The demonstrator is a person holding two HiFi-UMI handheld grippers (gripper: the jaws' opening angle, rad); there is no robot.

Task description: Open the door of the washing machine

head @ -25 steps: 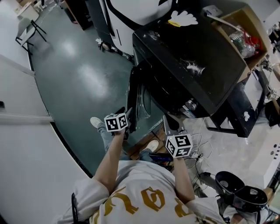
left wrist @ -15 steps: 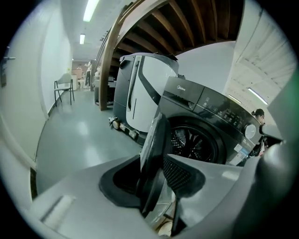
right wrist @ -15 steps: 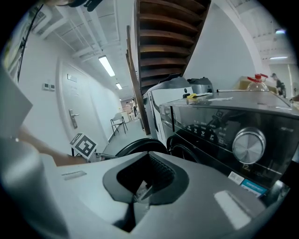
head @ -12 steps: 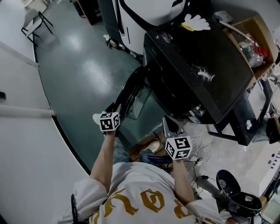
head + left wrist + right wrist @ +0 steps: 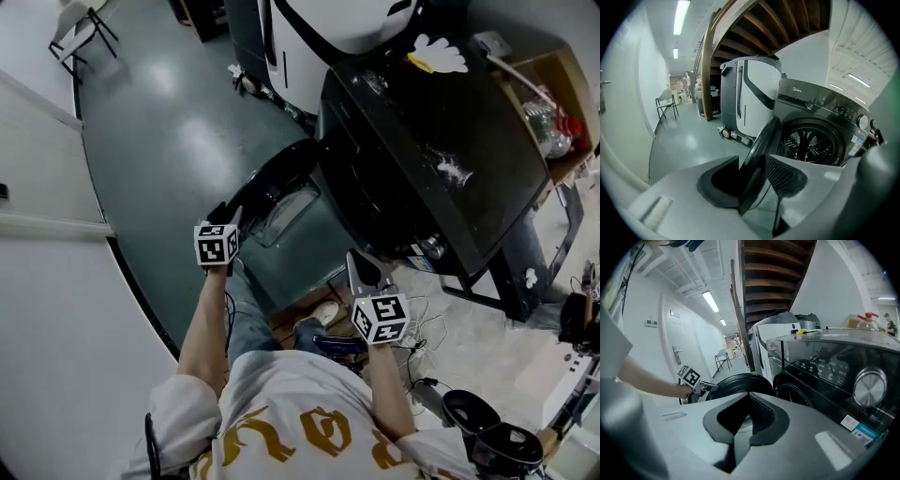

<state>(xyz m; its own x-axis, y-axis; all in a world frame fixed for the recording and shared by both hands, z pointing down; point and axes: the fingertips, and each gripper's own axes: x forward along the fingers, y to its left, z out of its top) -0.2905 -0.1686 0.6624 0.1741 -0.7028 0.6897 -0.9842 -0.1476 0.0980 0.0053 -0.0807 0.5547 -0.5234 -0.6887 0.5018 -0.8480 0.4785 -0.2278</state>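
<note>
Left: folding chair point(image 5: 80, 33) on the grey-green floor point(image 5: 159, 122), well clear of everything. Left tongs point(image 5: 225, 214) are on the free rim of the washing machine door point(image 5: 281, 197). In the left gripper view the rim sits edge-on between both pads, and the jaws are easing apart with the rim between them. The door is swung well out from the machine front, hinge side at the far edge, free rim toward the person. The drum opening point(image 5: 813, 143) is exposed, with the perforated drum visible inside. Right tongs point(image 5: 364, 267) hang just in front of the washing machine point(image 5: 422, 159), below the door, tips together and nothing in them, touching nothing. Control dial point(image 5: 869, 387) is on the front panel. Far right: open cardboard box point(image 5: 553, 103) beside the machine top.
</note>
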